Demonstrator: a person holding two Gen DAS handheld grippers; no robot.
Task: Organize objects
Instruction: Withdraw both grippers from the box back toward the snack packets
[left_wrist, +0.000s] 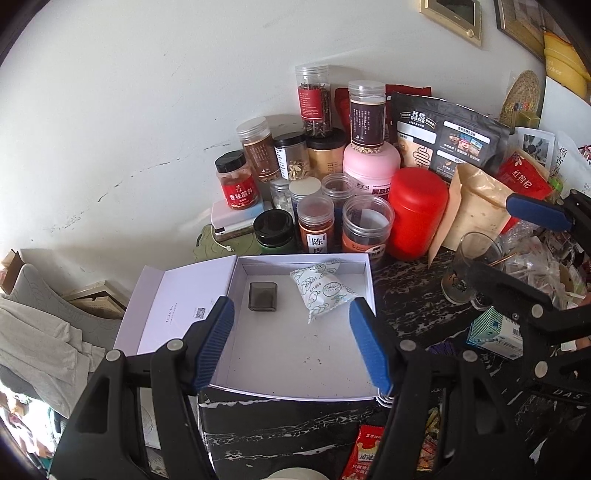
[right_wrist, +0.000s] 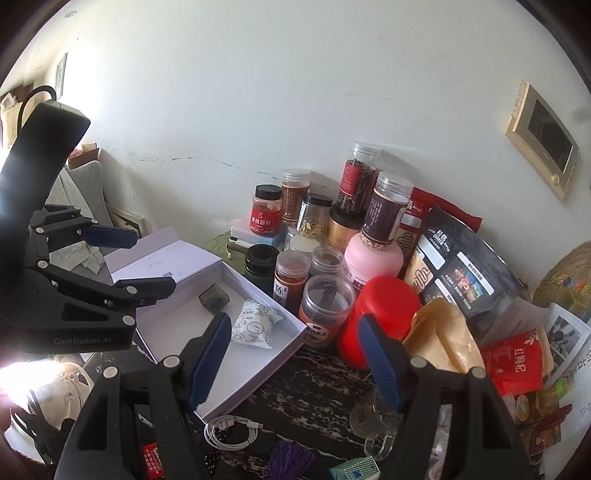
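A: While both grippers are hovering empty, what's the status? Left gripper (left_wrist: 293, 343) is sitting over the white box (left_wrist: 364, 291), jaws apart, nothing between the pads. Right gripper (right_wrist: 295, 365) is the same, jaws apart and empty, pointing at the jar cluster.

B: Box is lying open on the dark marble counter (left_wrist: 410, 310), lid flap folded out to the left. Already inside: a small dark case (left_wrist: 263, 296) at the far left and a white printed sachet (left_wrist: 322, 290) at the far right. Near half of the box is bare.

A: So I'm judging we're between picks, choosing the next loose item.

B: Agreed. Loose candidates are lying near the box: coiled white cable (right_wrist: 231, 430) and purple tassel (right_wrist: 291, 459) on the near side, teal carton (left_wrist: 495, 332) to the right.

A: Advice: cable is floppy, so I'd be pinching across the whole coil, not one strand. Drop it in the bare near half.

B: And watching the glass cup (left_wrist: 469, 267) to the right of the box, it's tippy. Jars at the far side are crowding the box wall, so I'd be approaching from the near side.
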